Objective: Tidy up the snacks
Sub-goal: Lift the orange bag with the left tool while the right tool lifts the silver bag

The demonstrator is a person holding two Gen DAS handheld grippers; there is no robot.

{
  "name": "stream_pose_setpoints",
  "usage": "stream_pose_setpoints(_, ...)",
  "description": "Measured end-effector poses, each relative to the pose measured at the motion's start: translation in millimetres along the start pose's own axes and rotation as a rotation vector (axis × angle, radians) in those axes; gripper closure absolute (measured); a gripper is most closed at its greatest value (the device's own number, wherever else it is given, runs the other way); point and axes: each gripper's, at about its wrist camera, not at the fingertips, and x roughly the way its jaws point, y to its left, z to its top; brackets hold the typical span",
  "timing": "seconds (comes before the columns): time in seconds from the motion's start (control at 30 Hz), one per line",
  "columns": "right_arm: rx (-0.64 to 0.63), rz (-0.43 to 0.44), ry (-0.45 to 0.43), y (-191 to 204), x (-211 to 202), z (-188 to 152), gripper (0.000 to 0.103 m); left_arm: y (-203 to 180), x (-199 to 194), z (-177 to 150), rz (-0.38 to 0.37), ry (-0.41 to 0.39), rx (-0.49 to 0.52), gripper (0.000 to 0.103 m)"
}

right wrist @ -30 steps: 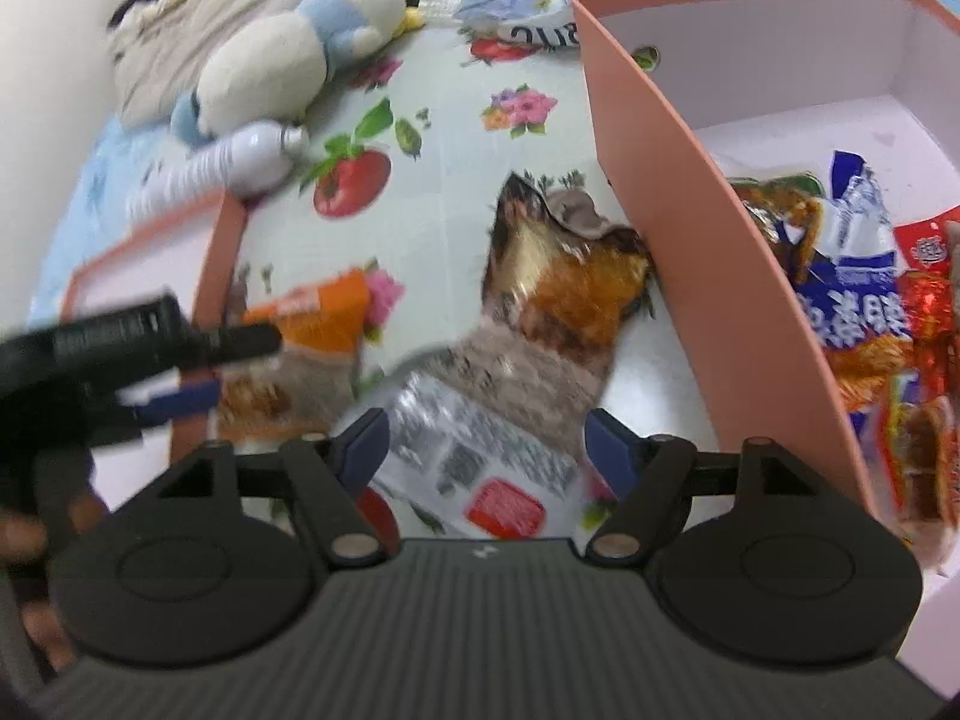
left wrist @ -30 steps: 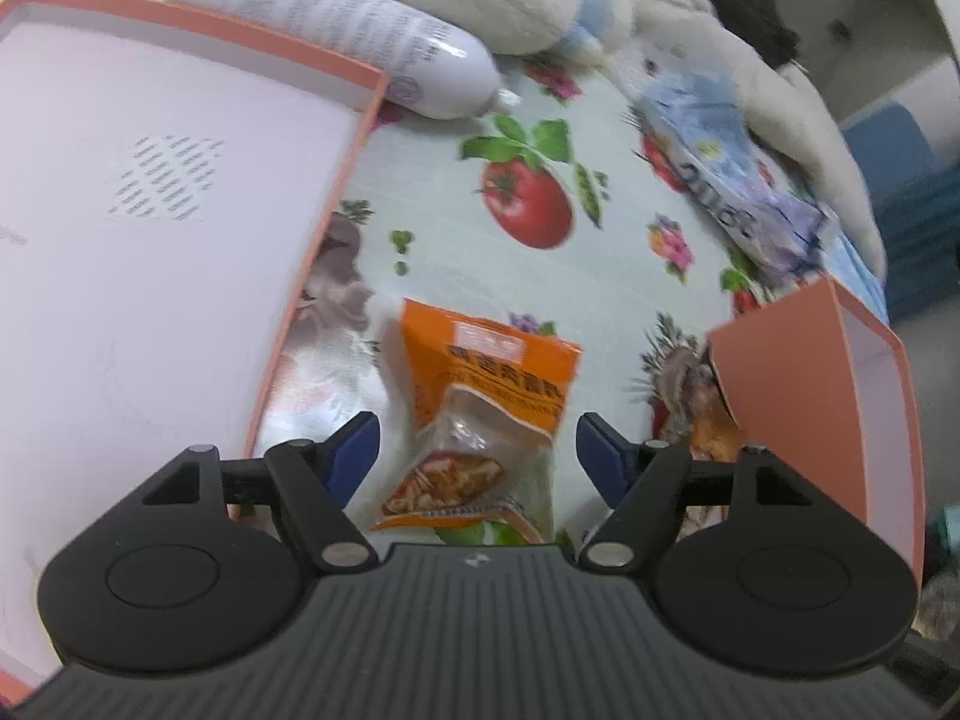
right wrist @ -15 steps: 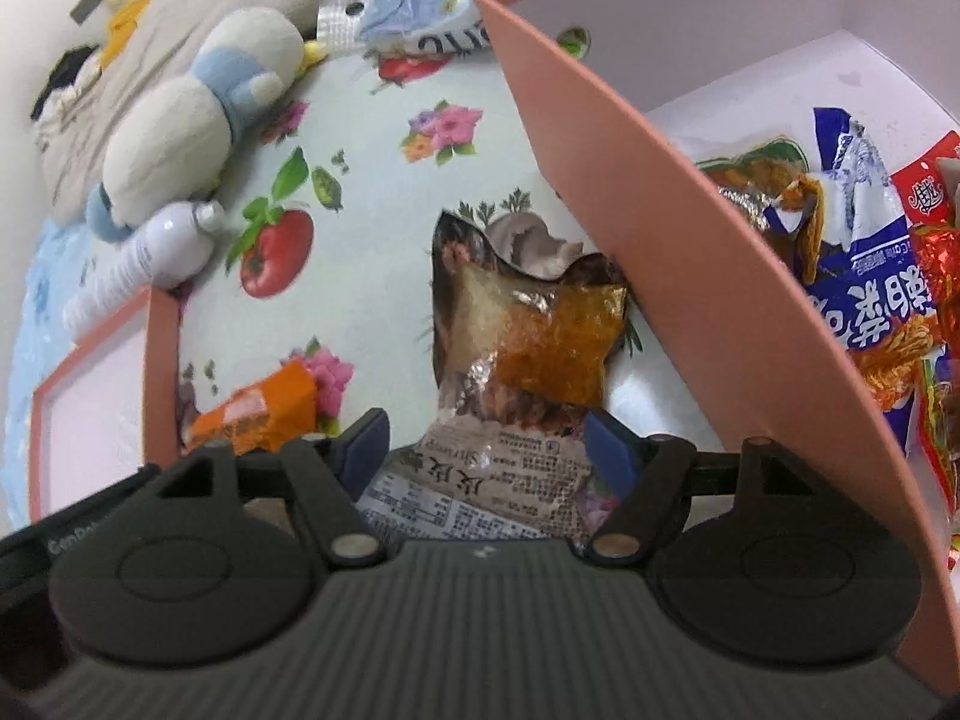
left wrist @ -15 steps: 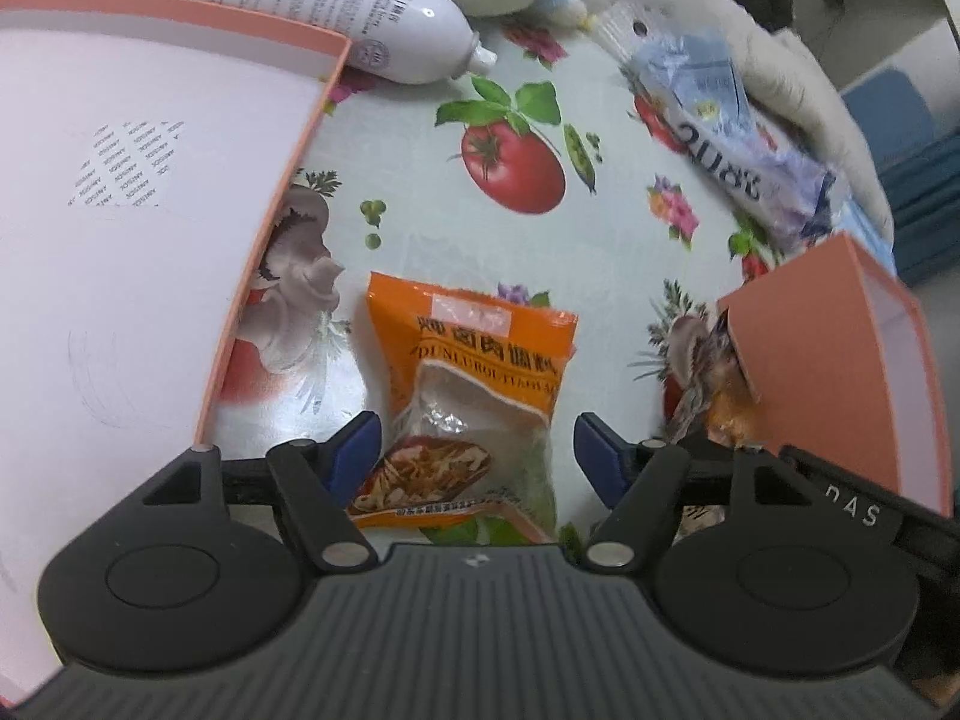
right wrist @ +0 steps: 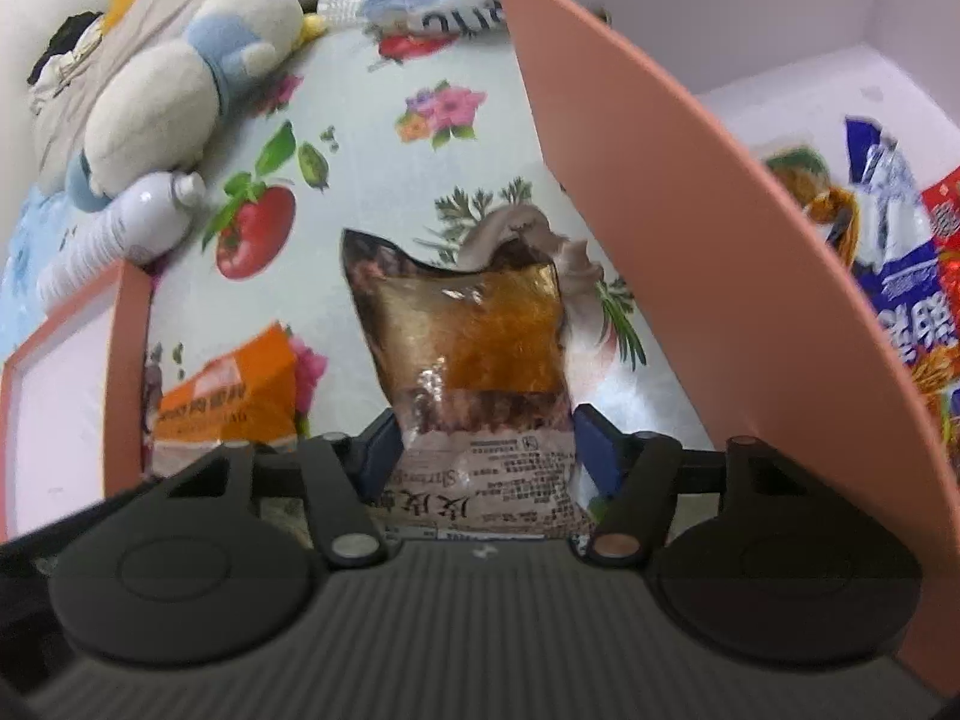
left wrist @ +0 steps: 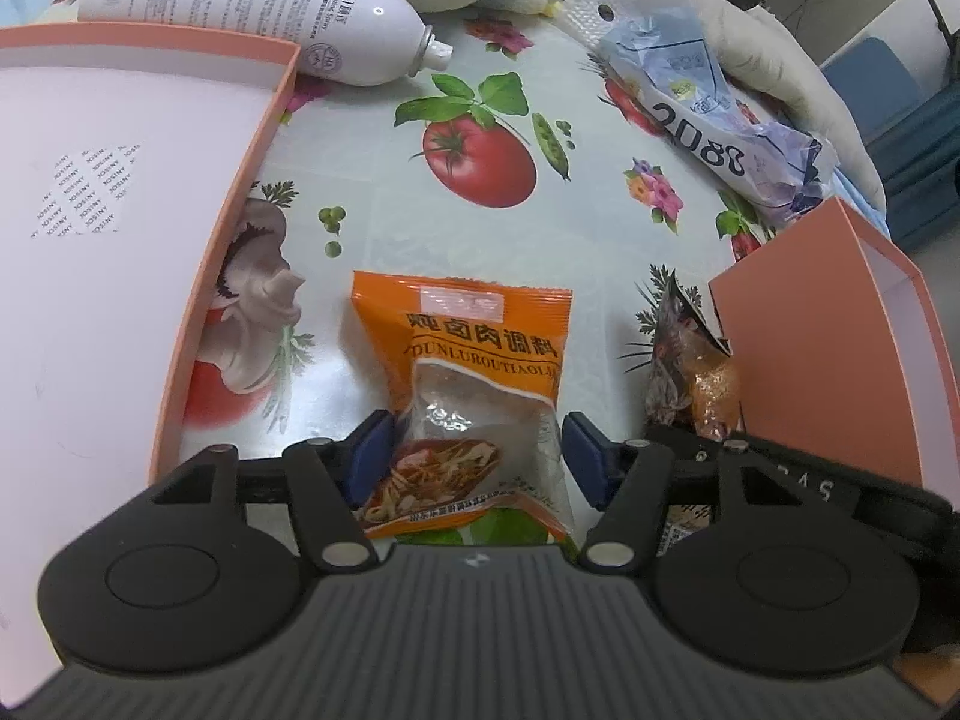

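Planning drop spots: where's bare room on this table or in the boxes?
Free: the shallow lid floor, all bare; the tablecloth between the spray bottle and the orange packet. Crowded: the deep box with snacks, the gap beside the brown packet, and the far edge.

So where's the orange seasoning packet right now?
In the left wrist view, the orange packet lies flat on the tablecloth between the left gripper jaws, with the shallow tray on its left.

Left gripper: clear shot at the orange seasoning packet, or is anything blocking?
Probably yes. The orange seasoning packet lies flat on the tablecloth, already between the closing fingers of the left gripper. Nothing lies on it; the pink box lid sits well aside.
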Motion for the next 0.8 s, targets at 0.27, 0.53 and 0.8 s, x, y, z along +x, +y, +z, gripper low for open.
stream_pose_setpoints(0.27,-0.124,0.013,-0.008,5,-6,0,0.06,-5,-3,-2,0.007,-0.012,0.007,0.044)
stream_pose_setpoints(0.53,-0.163,0.092,-0.057,3,-18,-10,0.062,-2,-13,-12,0.03,-0.071,0.032,0.044)
stream_pose_setpoints(0.8,-0.209,0.19,-0.126,4,-34,-29,0.062,2,-30,-38,0.038,-0.201,-0.004,0.044)
